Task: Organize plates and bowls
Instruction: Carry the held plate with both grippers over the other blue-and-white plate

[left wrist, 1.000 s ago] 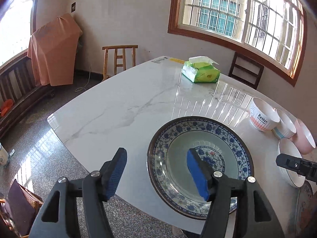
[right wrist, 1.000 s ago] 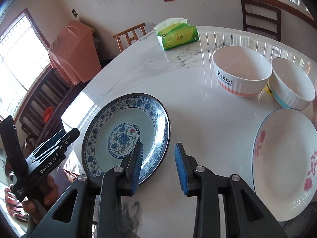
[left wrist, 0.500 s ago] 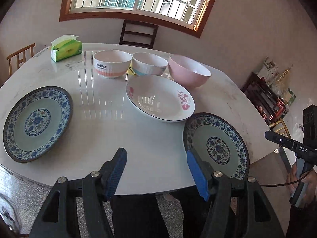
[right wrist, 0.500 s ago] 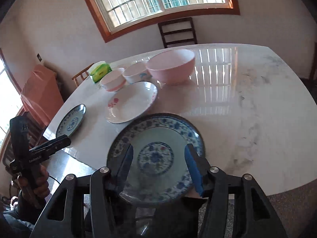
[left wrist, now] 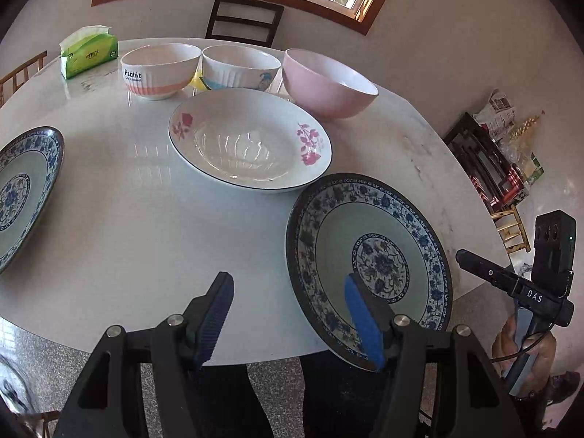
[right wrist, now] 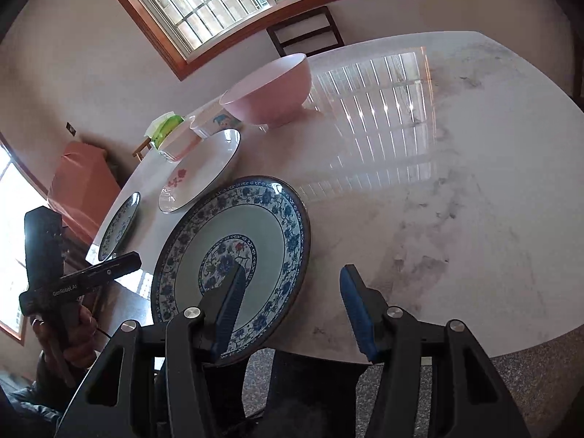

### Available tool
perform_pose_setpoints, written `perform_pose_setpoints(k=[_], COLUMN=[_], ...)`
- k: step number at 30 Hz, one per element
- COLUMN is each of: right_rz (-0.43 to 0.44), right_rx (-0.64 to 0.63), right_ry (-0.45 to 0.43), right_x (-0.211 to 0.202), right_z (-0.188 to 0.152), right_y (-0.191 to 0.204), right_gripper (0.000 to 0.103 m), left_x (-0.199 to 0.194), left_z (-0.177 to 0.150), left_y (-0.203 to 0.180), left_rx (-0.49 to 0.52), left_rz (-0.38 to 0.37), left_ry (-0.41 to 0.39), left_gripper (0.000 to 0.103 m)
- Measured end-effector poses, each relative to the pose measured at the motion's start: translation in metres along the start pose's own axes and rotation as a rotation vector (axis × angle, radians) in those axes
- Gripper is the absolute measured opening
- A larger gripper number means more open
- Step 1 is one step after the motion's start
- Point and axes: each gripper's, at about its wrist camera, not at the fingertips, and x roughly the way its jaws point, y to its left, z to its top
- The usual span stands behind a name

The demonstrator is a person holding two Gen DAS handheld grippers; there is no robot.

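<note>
Left gripper (left wrist: 288, 310) and right gripper (right wrist: 288, 303) both stand apart, empty, flanking the near blue plate (right wrist: 233, 255), apparently positioned to lift its overhanging rim.

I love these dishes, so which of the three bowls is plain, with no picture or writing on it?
The pink bowl, at the right end of the row. The left bowl bears the word "Rabbit" over orange stripes, and the middle bowl has a small blue picture.
</note>
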Motion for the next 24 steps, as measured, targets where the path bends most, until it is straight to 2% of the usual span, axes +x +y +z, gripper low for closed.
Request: perform_pose_setpoints(k=[6, 10, 13, 17, 19, 20, 21, 23, 24], right_rz=[0.029, 0.052, 0.079, 0.118, 0.13, 0.125, 0.099, 0.059, 0.076], right_rx=[-0.011, -0.001, 0.002, 0.006, 0.004, 0.004, -0.014, -0.029, -0.008], right_ry=[0.031, 0.057, 0.06, 0.075, 0.091, 0.089, 0.081, 0.065, 0.057], right_x=[0.017, 0.027, 0.03, 0.035, 0.038, 0.039, 0.038, 0.038, 0.037], right_z=[0.003, 0.003, 0.005, 0.006, 0.006, 0.005, 0.005, 0.003, 0.002], right_y=[-0.005, -0.009, -0.011, -0.01, -0.009, -0.009, -0.008, -0.009, -0.014], right_gripper=[0.052, 0.052, 0.052, 0.051, 0.042, 0.038, 0.036, 0.019, 0.017], left_x=[0.015, 0.027, 0.035, 0.036, 0.036, 0.037, 0.037, 0.035, 0.034], left_z=[0.0, 0.0, -0.002, -0.003, -0.004, -0.003, -0.004, -0.005, -0.005], left_y=[-0.011, -0.018, -0.02, -0.024, -0.027, -0.029, -0.029, -0.024, -0.021], left_rx=[0.039, 0.066, 0.046, 0.038, 0.04, 0.048, 0.054, 0.027, 0.004], left_rz=[0.004, -0.017, -0.047, -0.048, -0.027, 0.015, 0.055, 0.046, 0.033], left_ry=[0.035, 0.082, 0.129, 0.123, 0.123, 0.12, 0.115, 0.102, 0.099], left_gripper=[0.065, 0.064, 0.064, 0.062, 0.048, 0.036, 0.03, 0.027, 0.026])
